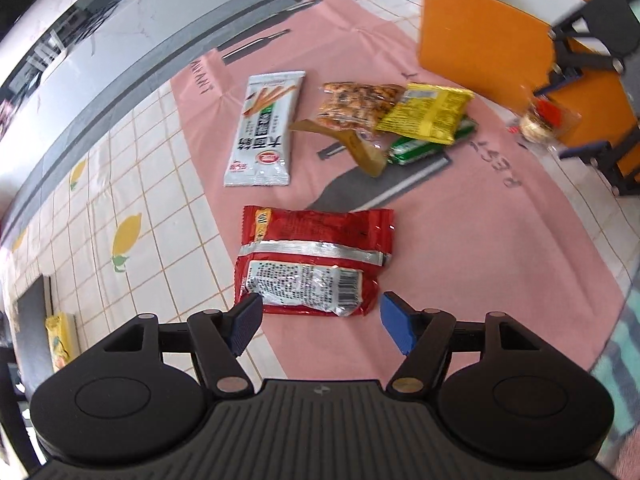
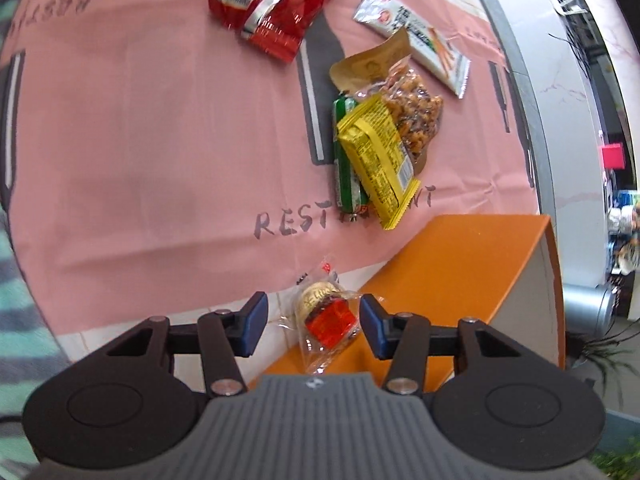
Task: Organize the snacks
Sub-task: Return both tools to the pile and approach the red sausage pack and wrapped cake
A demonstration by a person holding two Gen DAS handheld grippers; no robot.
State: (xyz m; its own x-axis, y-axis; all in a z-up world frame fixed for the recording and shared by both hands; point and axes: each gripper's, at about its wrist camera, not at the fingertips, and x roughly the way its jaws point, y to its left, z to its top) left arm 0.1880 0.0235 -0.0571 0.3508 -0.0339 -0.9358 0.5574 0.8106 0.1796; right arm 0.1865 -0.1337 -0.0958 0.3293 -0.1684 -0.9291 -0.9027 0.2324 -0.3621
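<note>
My left gripper (image 1: 320,304) points steeply down, open, its blue pads on either side of the near end of a red snack packet (image 1: 312,264) lying label-up on the pink cloth; the pads do not touch it. My right gripper (image 2: 313,302) is open around a small clear-wrapped snack with a red label (image 2: 326,316), right beside the orange box (image 2: 440,272). A gap shows between the left pad and the wrapper. That snack (image 1: 534,120) and the box (image 1: 480,40) also show in the left wrist view. The red packet (image 2: 276,8) lies at the top of the right wrist view.
A white stick-snack packet (image 1: 264,128), a clear bag of nuts (image 1: 356,108), a yellow packet (image 1: 428,114) and a green one (image 1: 420,146) lie grouped mid-cloth. A dark tray with a yellow packet (image 1: 58,340) sits at the left. A grey ledge (image 1: 120,60) borders the table's far side.
</note>
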